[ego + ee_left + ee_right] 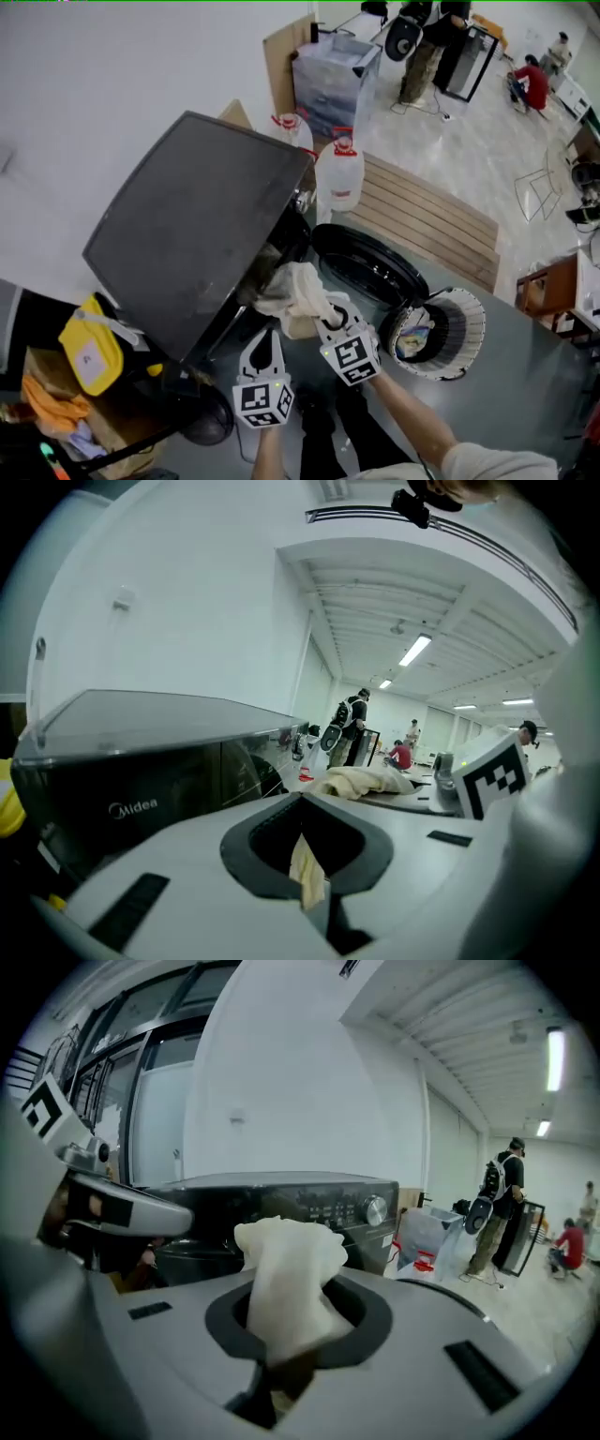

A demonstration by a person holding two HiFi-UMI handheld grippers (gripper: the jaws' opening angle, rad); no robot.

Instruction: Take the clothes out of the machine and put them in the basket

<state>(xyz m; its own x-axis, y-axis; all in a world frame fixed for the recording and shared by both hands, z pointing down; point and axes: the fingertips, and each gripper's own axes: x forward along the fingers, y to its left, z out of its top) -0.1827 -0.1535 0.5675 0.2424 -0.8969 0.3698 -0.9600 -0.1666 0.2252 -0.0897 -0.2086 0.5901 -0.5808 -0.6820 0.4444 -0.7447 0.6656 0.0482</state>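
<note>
A bright hall with a grey floor (497, 412). The right gripper (330, 321) is clenched on a cream cloth (298, 289) that bunches above its jaws. Beside it, the left gripper (266, 342) pinches a thin edge of the cream cloth. The cloth hangs just outside the dark washing machine (202, 225). The white basket (472, 323) stands near, to the right.

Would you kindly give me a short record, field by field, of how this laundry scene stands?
washer: dark, front-loading, door open
cream garment: held up just outside the opening
right gripper: shut on the cream garment
left gripper: shut on a strip of it, it seems
basket: on the floor right of the door, clothes inside
</note>
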